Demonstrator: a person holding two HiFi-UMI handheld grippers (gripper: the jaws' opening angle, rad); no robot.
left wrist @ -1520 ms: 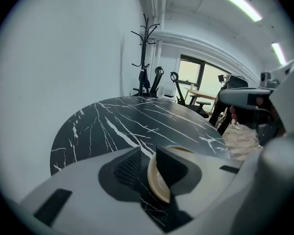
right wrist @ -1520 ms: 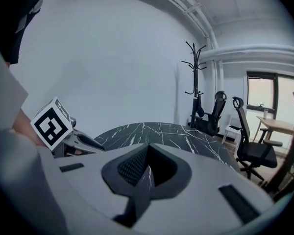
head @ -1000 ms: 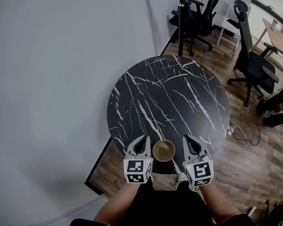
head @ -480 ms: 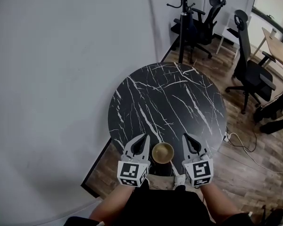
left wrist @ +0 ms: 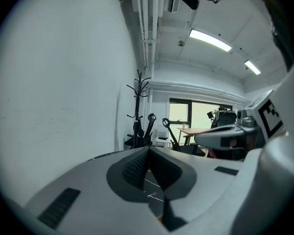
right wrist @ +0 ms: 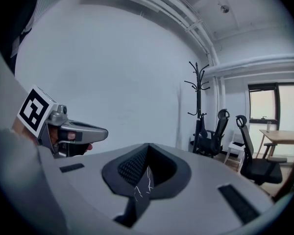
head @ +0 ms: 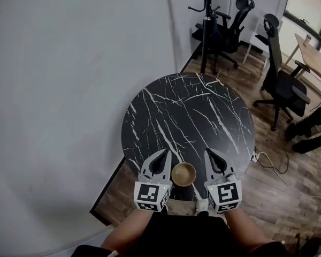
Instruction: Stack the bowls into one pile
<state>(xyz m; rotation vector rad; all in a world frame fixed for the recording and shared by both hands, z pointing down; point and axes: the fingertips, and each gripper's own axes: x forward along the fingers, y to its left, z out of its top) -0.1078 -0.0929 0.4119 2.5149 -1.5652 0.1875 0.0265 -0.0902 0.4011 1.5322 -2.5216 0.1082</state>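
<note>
Both tongs are pressed fully closed with nothing between the pads. The left gripper (head: 165, 152) and the right gripper (head: 207, 152) point away from the person, side by side, over the near edge of the table. Each gripper's own view shows its two dark ribbed pads meeting tip to tip, with only the veined tabletop behind them.

Between the two grippers sits the brown bowl (head: 183, 173), upright on the near rim of the round black marble table (head: 187, 108). Neither gripper touches it. Whether more bowls are nested inside it cannot be told.

Each gripper carries a cube with black-and-white square markers, the left cube (head: 150, 194) and the right cube (head: 224, 193); these patterns are the only print that shows.

Left of the table is a plain white wall (head: 69, 90). Beyond the table stand a black coat stand (head: 207, 31), two black office chairs (head: 281, 74) and a wooden desk (head: 313, 52). A pale cable (head: 273, 164) trails over the wood floor (head: 289, 197).
</note>
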